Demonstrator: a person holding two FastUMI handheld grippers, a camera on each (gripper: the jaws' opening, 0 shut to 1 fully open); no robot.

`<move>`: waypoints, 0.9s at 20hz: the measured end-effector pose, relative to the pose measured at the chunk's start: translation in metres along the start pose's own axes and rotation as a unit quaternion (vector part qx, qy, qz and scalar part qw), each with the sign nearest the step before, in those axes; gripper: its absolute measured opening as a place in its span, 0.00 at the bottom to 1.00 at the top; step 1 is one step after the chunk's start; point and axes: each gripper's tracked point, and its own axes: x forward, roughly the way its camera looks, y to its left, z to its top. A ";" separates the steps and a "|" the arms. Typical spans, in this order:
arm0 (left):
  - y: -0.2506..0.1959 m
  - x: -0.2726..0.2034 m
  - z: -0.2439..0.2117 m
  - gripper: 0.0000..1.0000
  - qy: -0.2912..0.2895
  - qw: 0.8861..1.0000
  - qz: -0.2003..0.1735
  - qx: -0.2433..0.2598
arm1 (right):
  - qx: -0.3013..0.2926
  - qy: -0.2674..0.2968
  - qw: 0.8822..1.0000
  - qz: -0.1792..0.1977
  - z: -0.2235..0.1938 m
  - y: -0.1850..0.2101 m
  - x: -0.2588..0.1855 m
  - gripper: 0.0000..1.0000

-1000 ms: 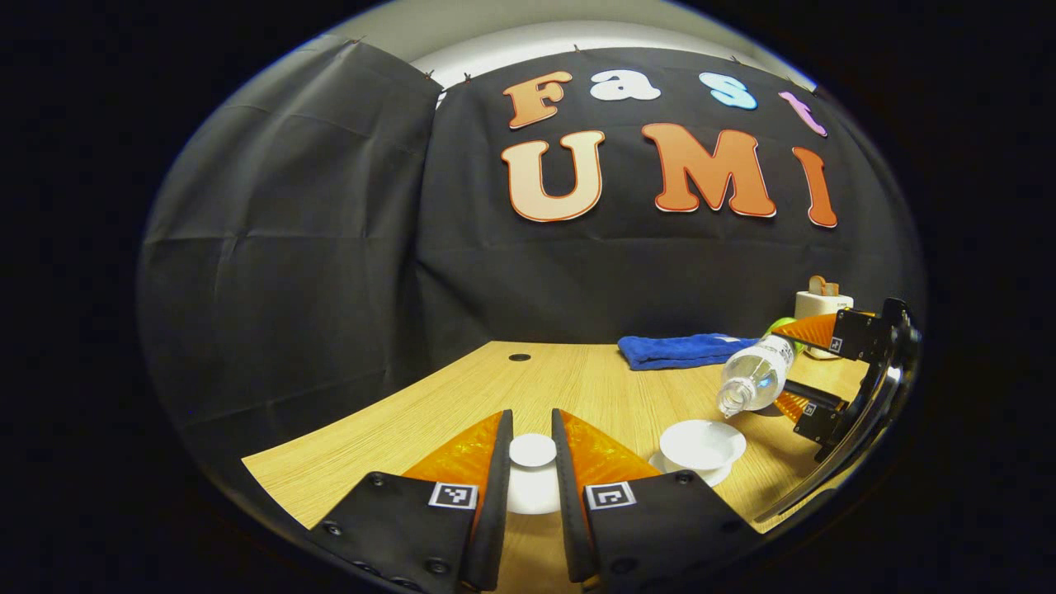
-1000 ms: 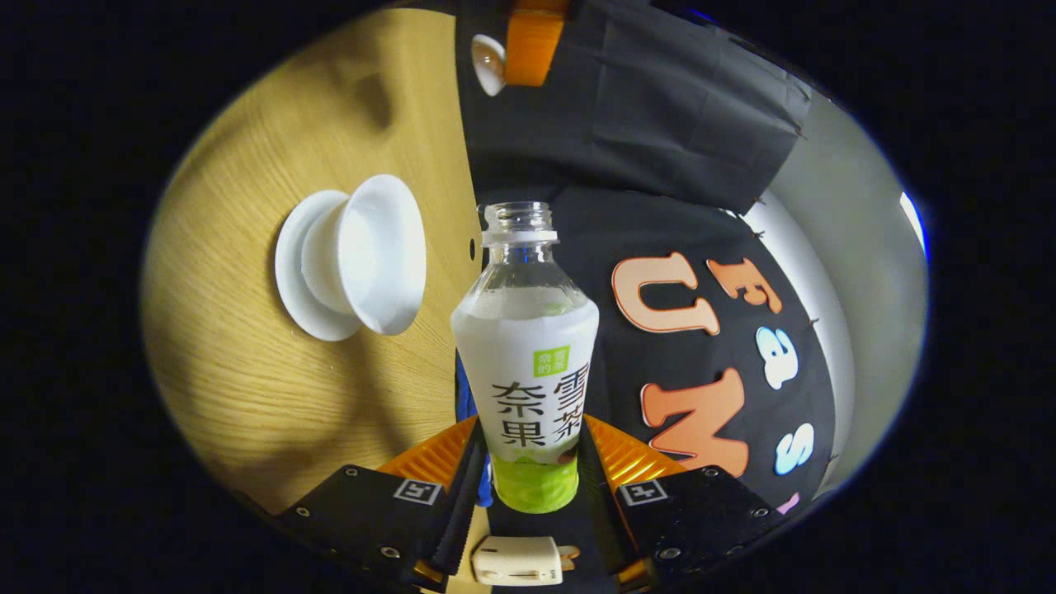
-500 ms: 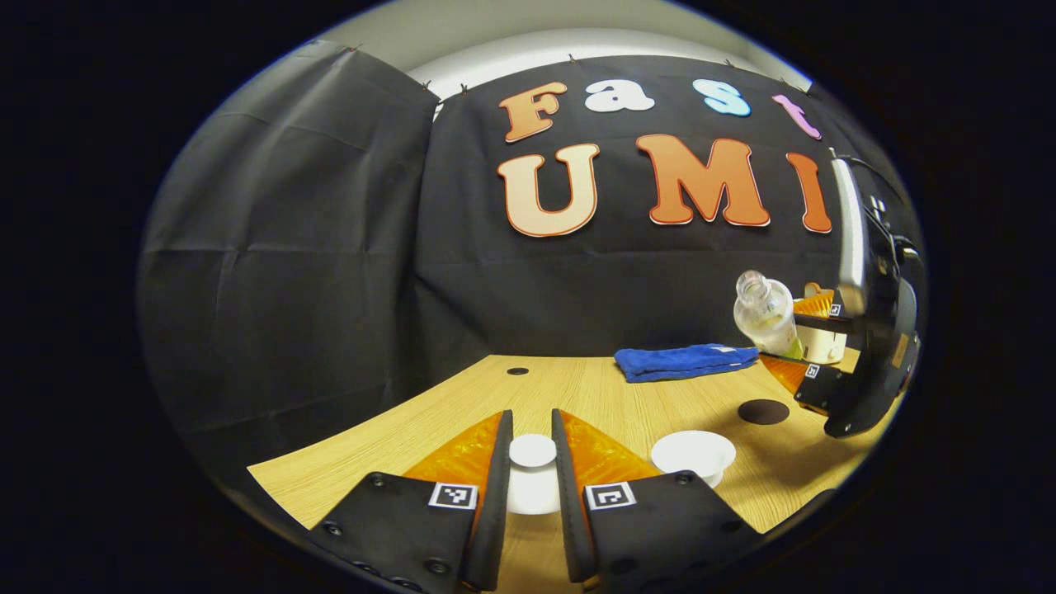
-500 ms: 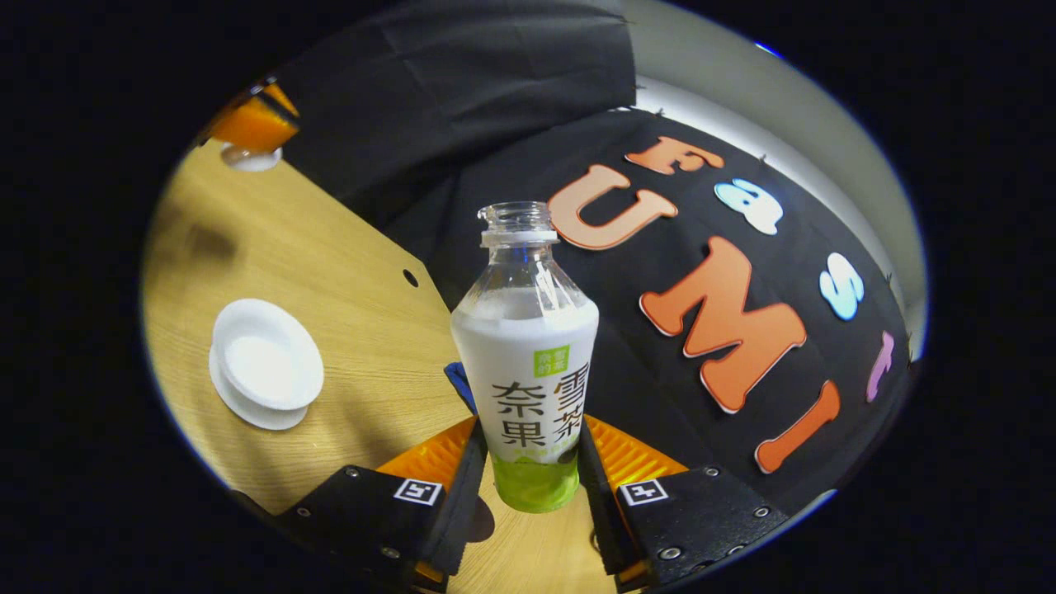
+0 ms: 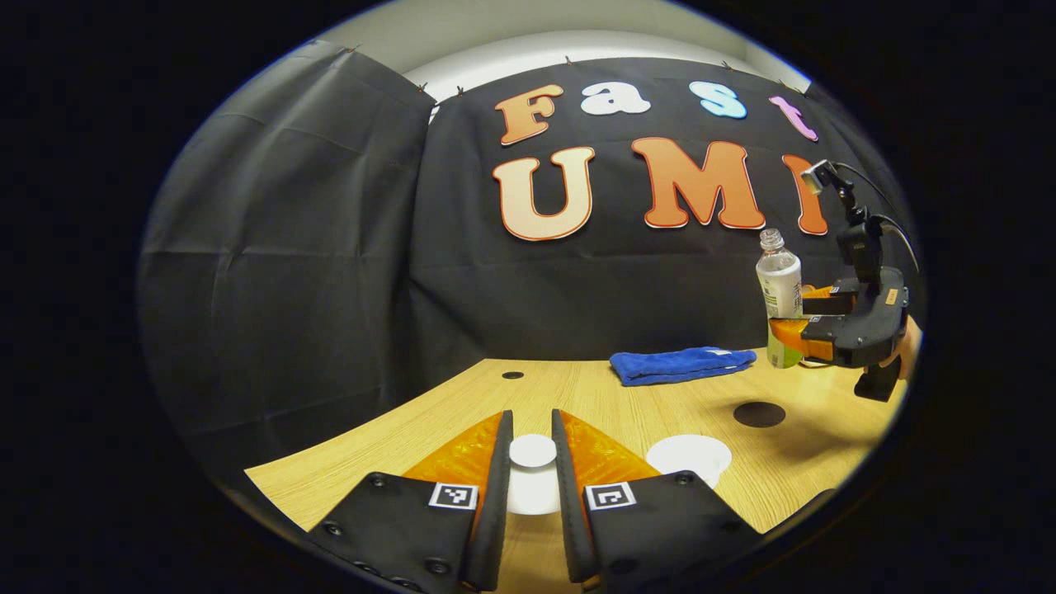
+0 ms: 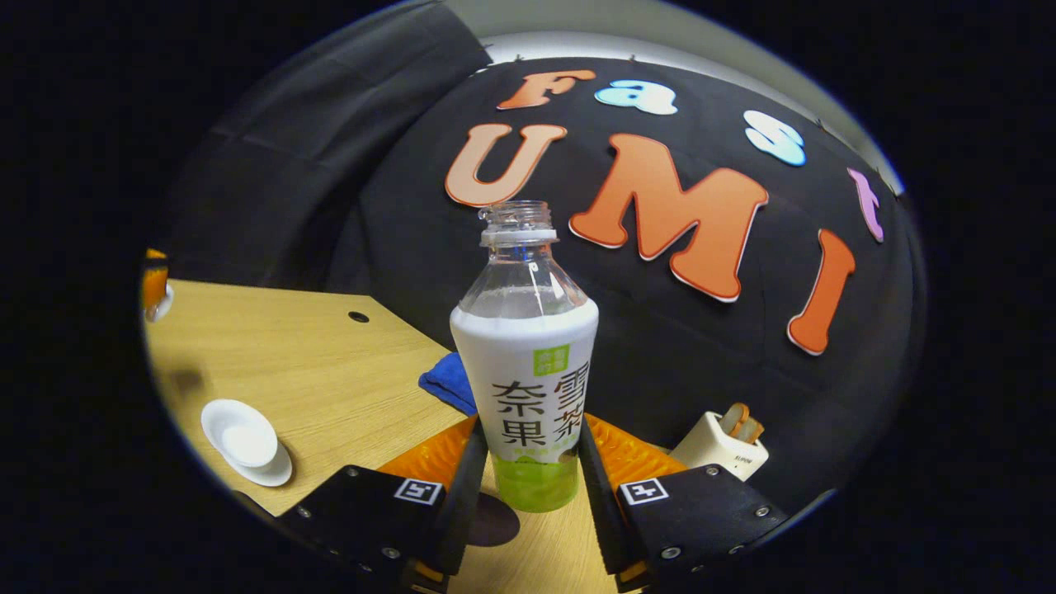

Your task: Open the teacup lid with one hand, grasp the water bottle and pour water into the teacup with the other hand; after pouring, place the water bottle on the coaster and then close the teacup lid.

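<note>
Upright between the right gripper's fingers, the water bottle.

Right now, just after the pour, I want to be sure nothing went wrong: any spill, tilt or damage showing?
Nothing stands out. The water bottle is upright in the right claw, above the dark coaster. The teacup sits level on its saucer, the left claw holds the lid, and the table shows no puddle.

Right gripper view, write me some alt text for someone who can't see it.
The right gripper grips an uncapped water bottle upright above a dark round coaster on a wooden table. An open white teacup on a saucer sits lower left.
</note>
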 end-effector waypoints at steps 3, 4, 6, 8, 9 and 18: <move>0.001 0.002 -0.002 0.34 0.003 1.000 0.002 0.002 | 0.068 0.023 0.997 0.015 -0.016 0.002 0.009 0.64; 0.001 0.003 -0.002 0.33 0.004 1.000 0.004 0.004 | 0.087 0.032 0.995 0.021 -0.021 0.003 0.012 0.64; 0.001 0.004 -0.002 0.34 0.005 1.000 0.004 0.005 | 0.116 0.053 0.991 0.032 -0.034 0.007 0.017 0.64; 0.000 0.004 -0.004 0.34 0.006 1.000 0.003 0.004 | 0.143 0.071 0.986 0.046 -0.047 0.011 0.022 0.64; -0.002 0.005 -0.005 0.34 0.008 1.000 0.000 0.002 | 0.155 0.080 0.983 0.050 -0.053 0.014 0.023 0.64; 0.002 0.007 -0.012 0.34 0.019 1.000 0.004 0.001 | 0.164 0.121 0.977 0.069 -0.084 0.031 0.027 0.64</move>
